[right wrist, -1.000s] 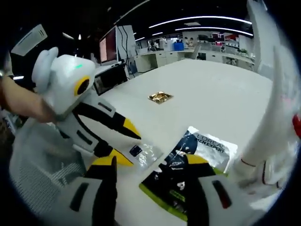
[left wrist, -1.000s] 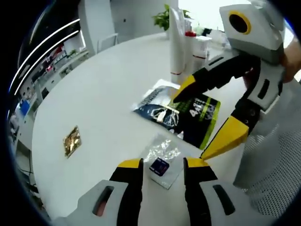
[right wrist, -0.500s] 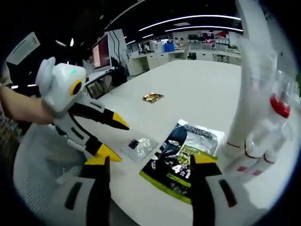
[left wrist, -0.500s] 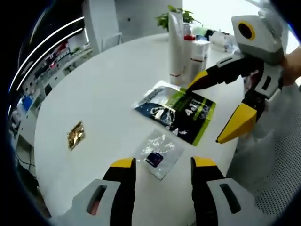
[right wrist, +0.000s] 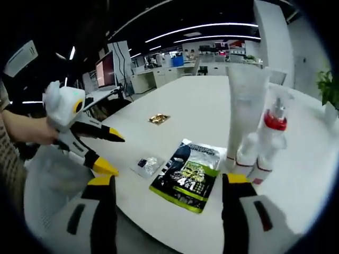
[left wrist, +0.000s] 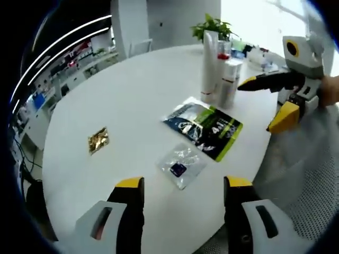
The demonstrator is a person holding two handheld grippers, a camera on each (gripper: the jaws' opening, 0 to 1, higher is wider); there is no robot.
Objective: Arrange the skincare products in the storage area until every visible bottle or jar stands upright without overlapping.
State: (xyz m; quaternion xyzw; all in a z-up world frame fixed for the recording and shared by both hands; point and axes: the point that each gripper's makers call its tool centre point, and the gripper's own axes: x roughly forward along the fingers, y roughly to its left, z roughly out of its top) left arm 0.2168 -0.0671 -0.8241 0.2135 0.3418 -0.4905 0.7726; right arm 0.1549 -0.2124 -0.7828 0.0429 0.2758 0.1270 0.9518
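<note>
A tall white tube and a clear bottle with a red collar stand upright together at the far side of the round white table. The same tube and bottle stand close together in the right gripper view, with a smaller white bottle at their foot. A dark and green sachet pack lies flat in front of them. Beside it lies a small clear sachet. My left gripper is open and holds nothing. My right gripper is open too, off the table's edge.
A gold foil packet lies alone further along the table. A potted plant stands behind the bottles. Office desks and screens fill the room beyond. A person's hand holds each gripper, near white mesh fabric.
Both grippers have drawn back from the sachets and off the table edge, so both views take in more of the table. Both stay open. The products have not moved.
</note>
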